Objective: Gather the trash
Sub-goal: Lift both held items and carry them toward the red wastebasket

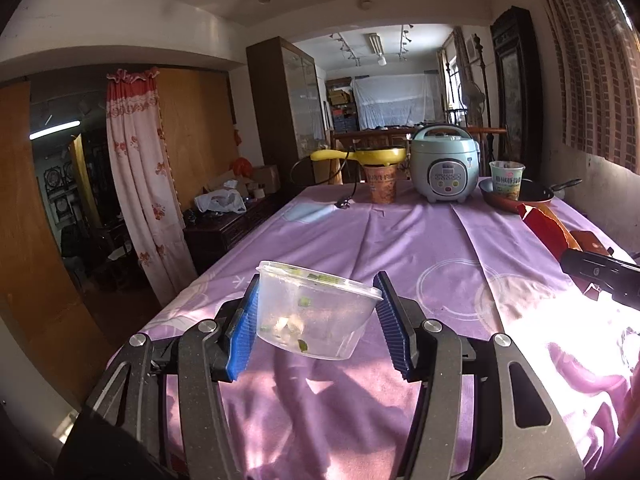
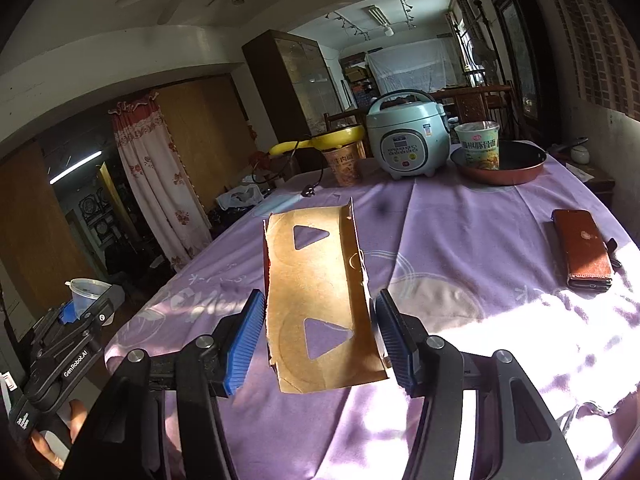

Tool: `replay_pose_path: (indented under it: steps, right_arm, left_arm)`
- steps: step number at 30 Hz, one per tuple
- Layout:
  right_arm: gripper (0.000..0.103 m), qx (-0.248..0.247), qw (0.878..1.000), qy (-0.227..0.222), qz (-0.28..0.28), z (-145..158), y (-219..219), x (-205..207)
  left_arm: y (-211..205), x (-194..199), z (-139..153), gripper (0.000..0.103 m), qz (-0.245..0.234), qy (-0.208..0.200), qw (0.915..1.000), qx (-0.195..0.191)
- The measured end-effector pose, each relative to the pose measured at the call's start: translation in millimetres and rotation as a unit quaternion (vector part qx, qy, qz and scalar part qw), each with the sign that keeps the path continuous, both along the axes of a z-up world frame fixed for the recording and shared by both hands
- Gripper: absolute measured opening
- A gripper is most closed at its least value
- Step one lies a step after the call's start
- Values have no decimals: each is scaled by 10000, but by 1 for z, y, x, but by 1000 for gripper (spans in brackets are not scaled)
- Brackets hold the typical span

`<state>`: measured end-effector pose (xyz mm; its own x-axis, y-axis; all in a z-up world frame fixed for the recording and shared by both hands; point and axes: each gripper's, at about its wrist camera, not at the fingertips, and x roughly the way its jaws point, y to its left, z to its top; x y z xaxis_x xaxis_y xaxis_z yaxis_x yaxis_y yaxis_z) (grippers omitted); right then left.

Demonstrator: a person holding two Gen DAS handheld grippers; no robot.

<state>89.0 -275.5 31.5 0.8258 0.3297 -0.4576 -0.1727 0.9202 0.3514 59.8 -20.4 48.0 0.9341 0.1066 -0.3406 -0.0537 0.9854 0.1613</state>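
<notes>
Table (image 1: 400, 248): covered with a purple cloth, it stretches ahead of and below both grippers; bright sun falls on the part near the right gripper.
Rice cooker (image 2: 408, 140): pale blue, upright at the table's far end, well ahead of both grippers.
Pan (image 2: 516, 168): dark with a red-brown outside, to the right of the rice cooker; a green noodle cup (image 2: 480, 146) stands in it.
Brown noodle cup (image 2: 346, 166): left of the rice cooker, far ahead of the right gripper, with a yellow pot (image 1: 376, 155) resting on top of it.
Cardboard piece (image 2: 320, 300): brown, with two triangular cut-outs, bent into a shallow trough; it stands lifted off the cloth between the right gripper's blue pads, extending forward from them.
Right gripper (image 2: 320, 340): about half spread, its pads pressing both side edges of the cardboard piece.
Plastic container (image 1: 316, 312): clear, round, tilted, with green and pale food scraps inside; raised above the cloth directly between the left gripper's pads.
Left gripper (image 1: 320, 328): about half spread, clamped on the container's walls just under the rim.
Wallet (image 2: 582, 252): brown, flat on the cloth, ahead and to the right of the right gripper.
Hand (image 2: 60, 436): partly seen under the left gripper's handle at the lower left of the right wrist view.
</notes>
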Motion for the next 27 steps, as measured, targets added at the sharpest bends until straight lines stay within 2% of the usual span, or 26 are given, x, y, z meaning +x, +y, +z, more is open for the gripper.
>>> replay_pose_path:
  steps: [15, 27]
  right_arm:
    - [57, -3, 9912, -864, 1000, 60, 82, -88]
    - [57, -149, 9765, -1144, 1821, 80, 145, -143]
  left_arm:
    - [57, -103, 32, 55, 573, -721, 9957, -132]
    - [102, -169, 42, 55, 1140, -1060, 9875, -241]
